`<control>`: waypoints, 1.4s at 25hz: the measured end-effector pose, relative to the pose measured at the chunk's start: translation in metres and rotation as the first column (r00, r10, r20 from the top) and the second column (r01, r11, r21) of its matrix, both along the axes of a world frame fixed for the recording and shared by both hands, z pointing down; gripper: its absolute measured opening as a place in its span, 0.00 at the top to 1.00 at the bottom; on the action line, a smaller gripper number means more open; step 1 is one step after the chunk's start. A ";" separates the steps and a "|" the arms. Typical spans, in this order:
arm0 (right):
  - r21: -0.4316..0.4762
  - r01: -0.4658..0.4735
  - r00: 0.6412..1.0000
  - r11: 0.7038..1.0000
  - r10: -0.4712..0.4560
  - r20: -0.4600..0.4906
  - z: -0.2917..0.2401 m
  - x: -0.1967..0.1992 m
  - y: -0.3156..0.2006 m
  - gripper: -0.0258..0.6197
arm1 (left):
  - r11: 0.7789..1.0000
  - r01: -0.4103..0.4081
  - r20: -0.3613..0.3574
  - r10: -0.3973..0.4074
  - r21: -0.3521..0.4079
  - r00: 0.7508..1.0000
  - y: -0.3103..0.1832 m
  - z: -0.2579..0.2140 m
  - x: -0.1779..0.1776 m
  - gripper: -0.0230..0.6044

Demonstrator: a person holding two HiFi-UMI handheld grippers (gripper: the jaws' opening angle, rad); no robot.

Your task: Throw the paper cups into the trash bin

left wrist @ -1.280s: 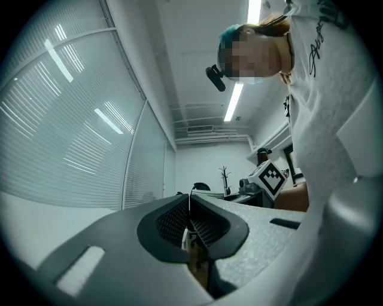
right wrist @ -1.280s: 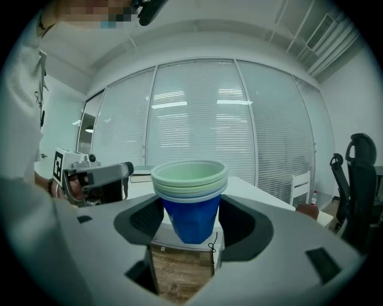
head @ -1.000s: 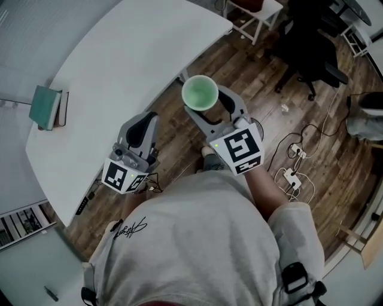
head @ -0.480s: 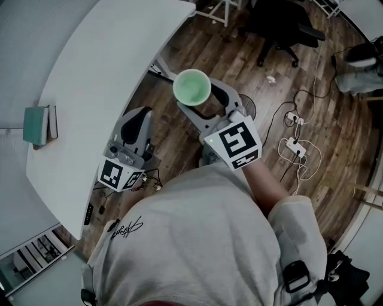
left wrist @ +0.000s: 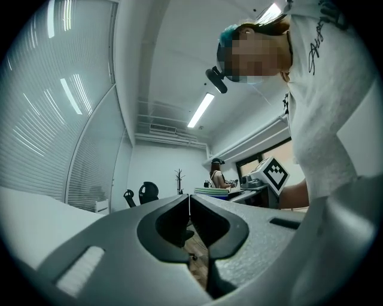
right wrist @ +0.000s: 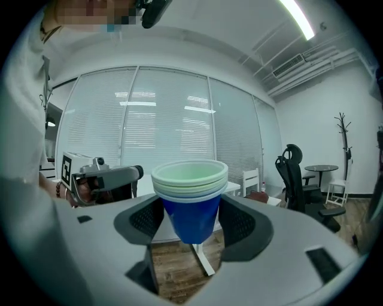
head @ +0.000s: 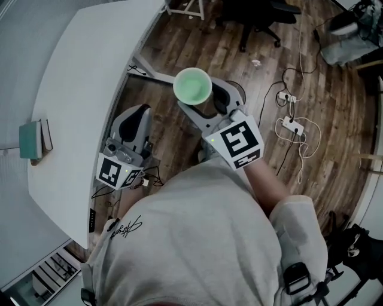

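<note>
A stack of nested paper cups [right wrist: 190,200], blue outside with pale green rims, stands upright between the jaws of my right gripper [right wrist: 191,221], which is shut on it. From the head view the cup stack [head: 192,86] shows its green inside, held by the right gripper [head: 203,98] over the wooden floor. My left gripper [head: 136,122] hangs lower left beside the table edge, jaws pressed together with nothing in them; the left gripper [left wrist: 189,216] points out into the room. No trash bin shows in any view.
A curved white table [head: 78,77] runs along the left with a teal book [head: 31,138] on it. A black office chair [head: 257,15], a power strip with cables [head: 291,125] and wooden floor [head: 311,77] lie ahead and right.
The person has turned: table and book slid left and down in the head view, chair and cables shifted toward the top. Both grippers keep their pose and the cups stay held.
</note>
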State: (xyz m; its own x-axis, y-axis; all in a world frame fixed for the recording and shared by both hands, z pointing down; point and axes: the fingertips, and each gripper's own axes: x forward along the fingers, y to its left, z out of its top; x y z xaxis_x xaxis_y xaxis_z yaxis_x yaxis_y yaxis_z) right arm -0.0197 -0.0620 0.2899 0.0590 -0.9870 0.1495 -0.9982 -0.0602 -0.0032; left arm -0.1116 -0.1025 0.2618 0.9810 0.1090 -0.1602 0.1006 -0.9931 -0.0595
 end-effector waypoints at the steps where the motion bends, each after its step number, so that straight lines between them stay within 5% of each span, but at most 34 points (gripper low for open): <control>1: 0.000 -0.010 1.000 1.000 0.010 0.000 0.000 0.001 0.005 0.52 | 1.000 -0.013 0.002 0.013 0.004 1.000 0.005 0.000 0.002 0.95; 18: -0.008 -0.178 0.984 0.984 0.178 0.012 0.007 0.048 0.070 0.52 | 0.984 -0.179 0.002 0.179 0.012 0.984 0.053 0.001 0.064 0.95; 35: -0.047 -0.145 0.989 0.988 0.146 0.024 0.007 0.135 0.130 0.52 | 0.991 -0.135 -0.004 0.135 0.006 0.991 0.100 -0.003 0.158 0.95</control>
